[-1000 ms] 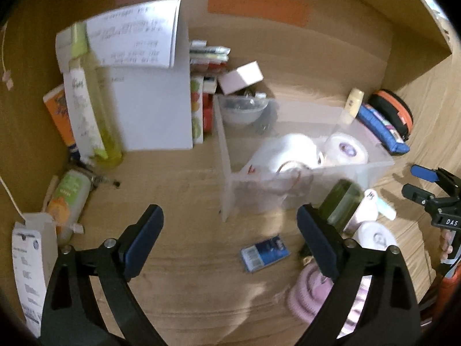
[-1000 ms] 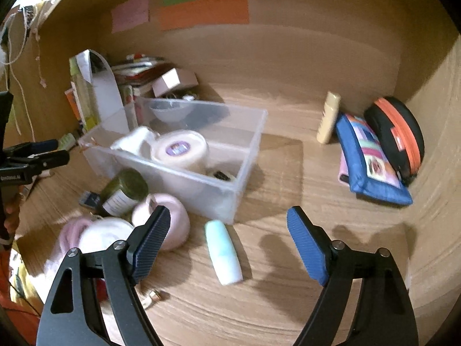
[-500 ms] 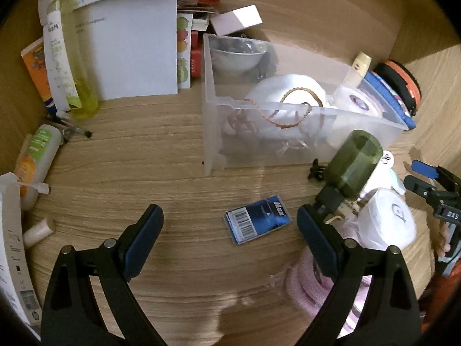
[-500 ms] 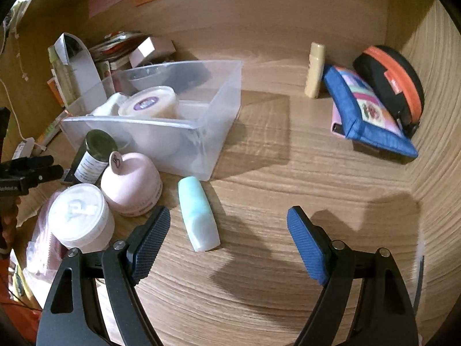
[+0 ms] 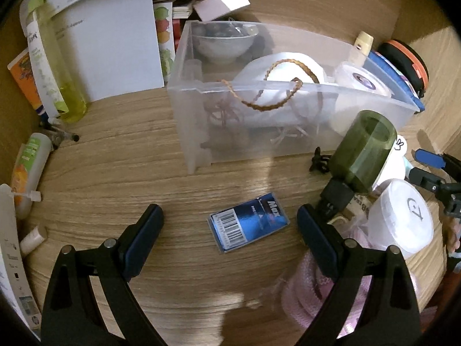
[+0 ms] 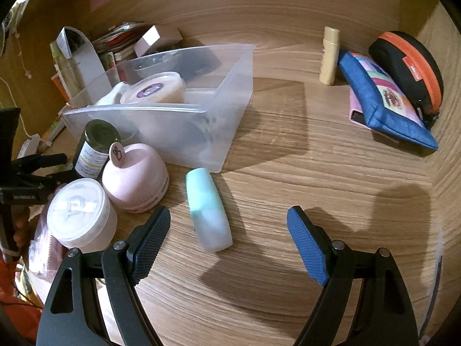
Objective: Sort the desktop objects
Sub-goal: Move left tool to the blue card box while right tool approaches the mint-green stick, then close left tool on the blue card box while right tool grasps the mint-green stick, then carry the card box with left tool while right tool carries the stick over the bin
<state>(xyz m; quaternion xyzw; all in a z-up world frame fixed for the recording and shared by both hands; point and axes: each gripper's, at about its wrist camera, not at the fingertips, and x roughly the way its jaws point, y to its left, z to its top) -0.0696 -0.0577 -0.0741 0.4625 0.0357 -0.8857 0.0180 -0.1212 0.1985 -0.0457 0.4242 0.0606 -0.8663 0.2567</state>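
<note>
Blue pads of the right tool (image 6: 229, 240) stand spread and empty above a mint tube (image 6: 209, 209) lying on the bench (image 6: 288, 173) just before the clear bin (image 6: 201, 121). The left tool (image 5: 230, 232), likewise spread, hangs over one blue card (image 5: 249, 223). To grip well, I would lower each tool squarely and close across the short side. Beside the bin: one green jar (image 6: 98, 147), one pink pot (image 6: 135, 178), one white tub (image 6: 80, 212).
</note>
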